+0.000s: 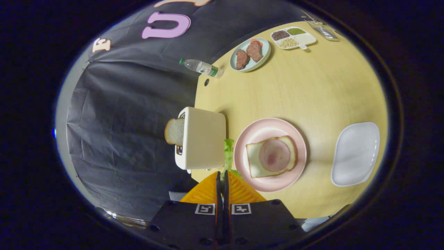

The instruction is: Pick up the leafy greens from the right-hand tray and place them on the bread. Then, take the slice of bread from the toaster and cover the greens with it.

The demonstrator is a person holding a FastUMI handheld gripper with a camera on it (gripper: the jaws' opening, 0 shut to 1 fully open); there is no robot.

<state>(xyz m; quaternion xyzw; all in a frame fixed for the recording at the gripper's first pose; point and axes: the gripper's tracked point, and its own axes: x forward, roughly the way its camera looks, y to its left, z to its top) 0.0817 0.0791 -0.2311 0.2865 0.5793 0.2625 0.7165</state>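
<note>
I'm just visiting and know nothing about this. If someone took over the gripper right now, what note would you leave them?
Gripper: fingers closed on the greens, held just ahead of the tips, between toaster and pink plate.
Bread with a ham slice lies on the pink plate, nothing on top yet.
Second slice sits in the toaster slot.
White tray has no greens on it.
Done: greens picked up.
Left: lay greens on the ham, then fetch the toaster slice and cover them.

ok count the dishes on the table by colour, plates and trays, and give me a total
Round pink plate: 1
Round pale green plate: 1
Empty white tray: 1
White divided tray: 1
Total: 4
Gripper: fingers closed on green lettuce leaf.
</note>
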